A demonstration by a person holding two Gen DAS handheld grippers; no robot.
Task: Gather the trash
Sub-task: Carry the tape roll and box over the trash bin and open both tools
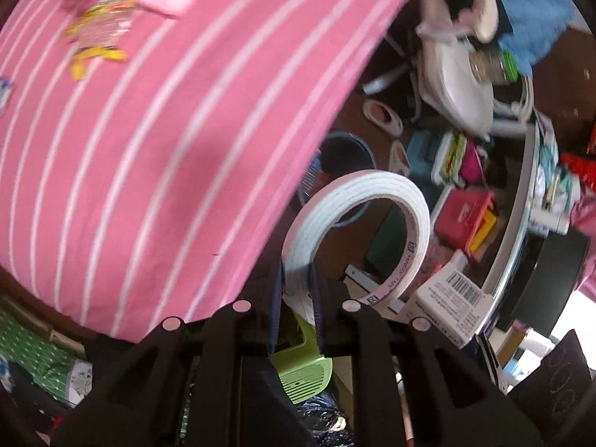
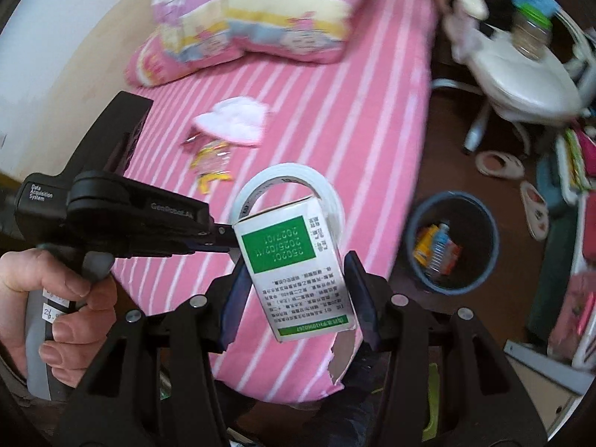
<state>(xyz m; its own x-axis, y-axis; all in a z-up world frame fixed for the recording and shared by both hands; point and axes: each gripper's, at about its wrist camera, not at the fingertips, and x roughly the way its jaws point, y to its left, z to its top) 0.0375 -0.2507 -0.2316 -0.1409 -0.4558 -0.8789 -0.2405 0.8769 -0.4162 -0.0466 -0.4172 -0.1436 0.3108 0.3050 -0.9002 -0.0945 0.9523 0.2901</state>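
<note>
while both hands hang over the edge of the pink striped bed, each tool already carries a piece of trash. the left gripper has its jaws nearly together, pinched on the wall of a tape roll. the ring looks light and stiff, nearly used up, and its smooth side could slip, so a pinch across the band, as here, seems the right hold. the right gripper stands about half wide with its blue pads pressed on the two sides of a small box. the box looks like thin card, light and easy to crush, with a torn flap hanging at its lower end; a gentle squeeze on the flat sides suits it.

in the right wrist view the bin sits on the floor at about three o'clock of the box, already holding wrappers.

readable writing: "250201", "2025/02/11" and "2027/01" upside down on the box's green panel, "tape" inside the roll, and "data acquisition system" on the left tool.
</note>
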